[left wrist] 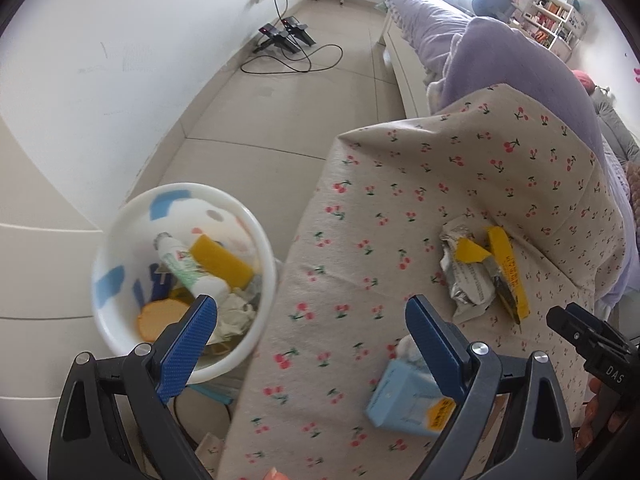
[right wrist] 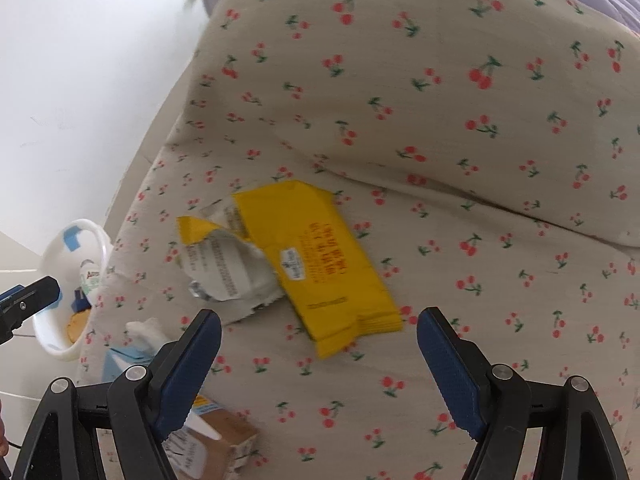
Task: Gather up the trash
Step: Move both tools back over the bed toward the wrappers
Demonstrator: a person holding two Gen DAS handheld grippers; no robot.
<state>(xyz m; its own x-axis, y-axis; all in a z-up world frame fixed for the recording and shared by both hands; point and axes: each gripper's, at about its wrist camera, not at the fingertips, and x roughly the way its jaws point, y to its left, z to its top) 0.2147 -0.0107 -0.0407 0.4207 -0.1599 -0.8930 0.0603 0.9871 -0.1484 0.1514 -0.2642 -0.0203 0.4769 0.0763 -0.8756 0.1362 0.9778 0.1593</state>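
Left wrist view: white bin full of trash sits beside the cherry-print cover, blue carton by the left tool, jaws apart, empty. Right wrist view: torn yellow wrapper lies on the cover just ahead of the right tool, also wide apart.

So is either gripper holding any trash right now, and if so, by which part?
Neither. The left gripper and the right gripper are both open with nothing between their fingers. The yellow wrapper lies untouched on the cherry-print cover.
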